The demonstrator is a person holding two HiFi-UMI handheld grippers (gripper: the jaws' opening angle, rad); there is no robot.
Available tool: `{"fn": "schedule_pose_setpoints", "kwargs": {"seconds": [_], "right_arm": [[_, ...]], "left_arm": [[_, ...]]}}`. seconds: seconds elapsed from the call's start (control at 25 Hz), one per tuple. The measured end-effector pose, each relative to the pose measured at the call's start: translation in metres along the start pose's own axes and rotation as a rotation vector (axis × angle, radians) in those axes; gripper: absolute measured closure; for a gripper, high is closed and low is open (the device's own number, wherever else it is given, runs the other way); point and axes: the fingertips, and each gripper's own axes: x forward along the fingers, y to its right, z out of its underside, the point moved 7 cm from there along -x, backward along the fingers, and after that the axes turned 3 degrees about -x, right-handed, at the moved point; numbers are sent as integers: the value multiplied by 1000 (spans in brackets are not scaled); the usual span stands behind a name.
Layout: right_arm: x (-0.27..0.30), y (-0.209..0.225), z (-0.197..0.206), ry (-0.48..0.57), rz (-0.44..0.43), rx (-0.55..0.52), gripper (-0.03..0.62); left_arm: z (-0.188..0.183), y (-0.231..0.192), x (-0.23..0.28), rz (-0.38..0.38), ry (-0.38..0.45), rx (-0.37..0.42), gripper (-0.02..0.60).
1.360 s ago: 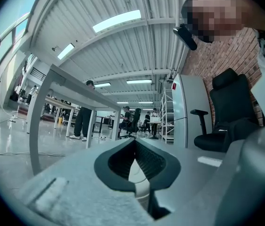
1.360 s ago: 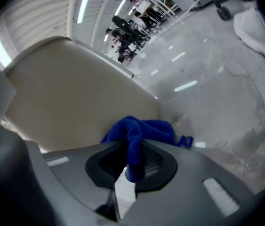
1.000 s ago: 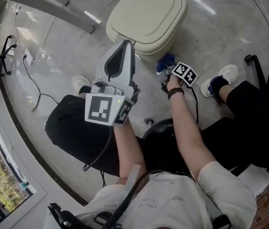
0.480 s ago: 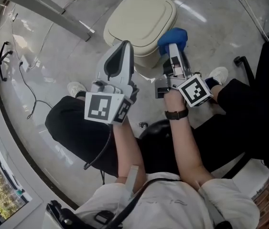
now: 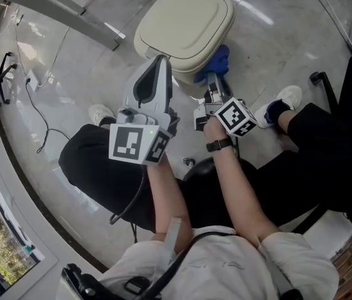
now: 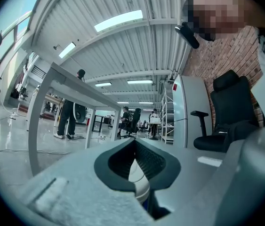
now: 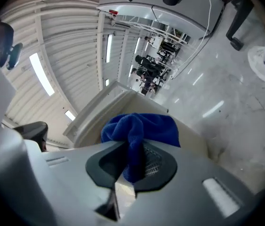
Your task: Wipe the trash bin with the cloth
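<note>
The bin (image 5: 185, 20), upper centre, is cream; the cloth (image 5: 221, 55) is deep blue. The left gripper (image 5: 160, 60) and right gripper (image 5: 212, 80) are pale grey (cubes with black-and-white square markers). The floor (image 5: 69, 74) is glossy grey, the trousers (image 5: 94, 167) black, and the shoe (image 5: 104, 110) white.

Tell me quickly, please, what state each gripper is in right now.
Left gripper: closed, nothing between its jaws.
Right gripper: closed on the blue cloth.
</note>
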Motion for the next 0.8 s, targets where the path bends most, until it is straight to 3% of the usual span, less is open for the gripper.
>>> {"fn": "schedule_pose_setpoints", "kwargs": {"seconds": [0.32, 0.48, 0.68, 0.8], "right_arm": [[27, 118, 73, -216, 332, 71, 554], [37, 172, 116, -308, 460, 196, 554], [49, 200, 115, -392, 448, 232, 554], [46, 178, 79, -334, 371, 208, 554]], "left_arm": [[23, -2, 14, -4, -67, -3, 583], [33, -4, 20, 1, -95, 4, 582], [34, -5, 19, 9, -96, 16, 582], [33, -5, 16, 5, -88, 5, 582]]}}
